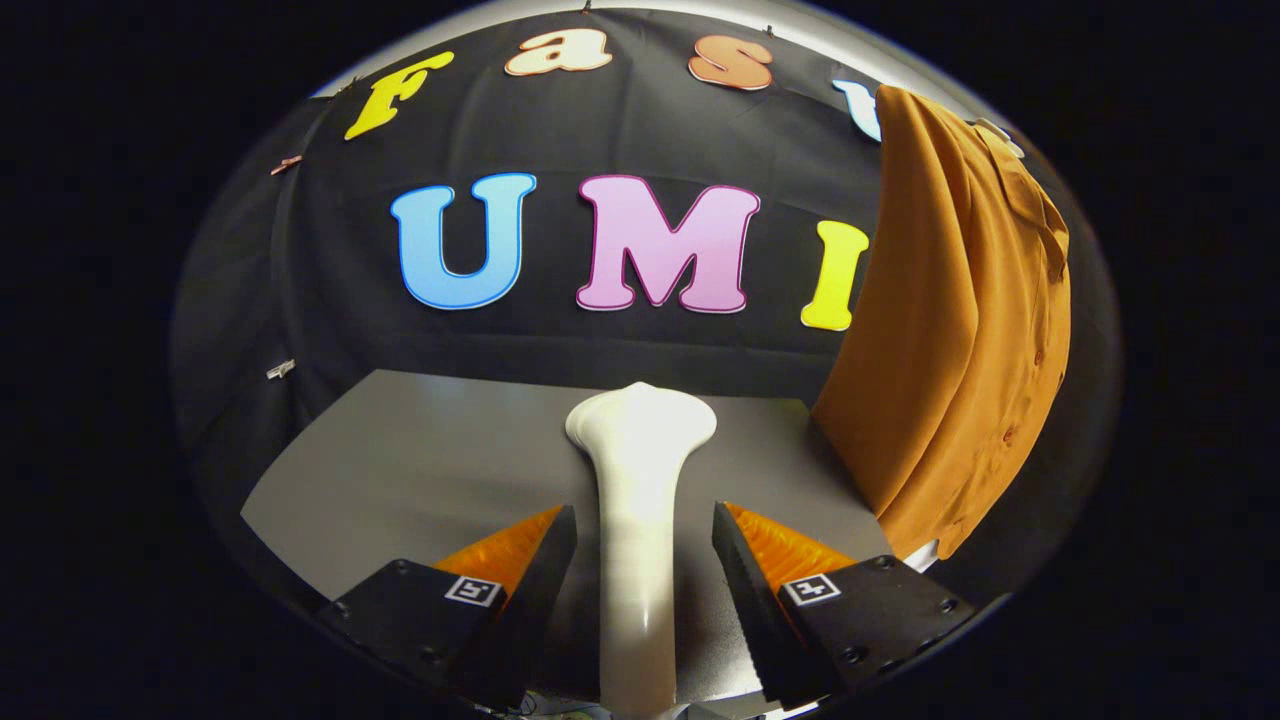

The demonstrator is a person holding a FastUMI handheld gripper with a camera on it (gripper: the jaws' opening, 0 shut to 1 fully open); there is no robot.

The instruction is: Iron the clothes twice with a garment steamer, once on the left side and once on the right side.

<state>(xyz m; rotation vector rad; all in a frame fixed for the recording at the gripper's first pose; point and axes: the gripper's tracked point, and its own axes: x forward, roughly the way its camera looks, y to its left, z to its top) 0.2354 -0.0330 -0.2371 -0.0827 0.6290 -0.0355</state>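
A grey table (400,470) stretches ahead of the tongs (645,550), backed by black cloth. The white garment steamer (640,500) lies between the 2 fingers, head pointing beyond them; the jaws stand apart, clear of its handle. An orange shirt (960,330) hangs ahead, right of them.

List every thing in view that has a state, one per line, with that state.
gripper: open, fingers either side of the steamer handle, gaps showing
garment steamer: lying on the table between the fingers, head pointing away
orange shirt: hanging beyond the right finger, hem near the table
grey table: bearing the steamer
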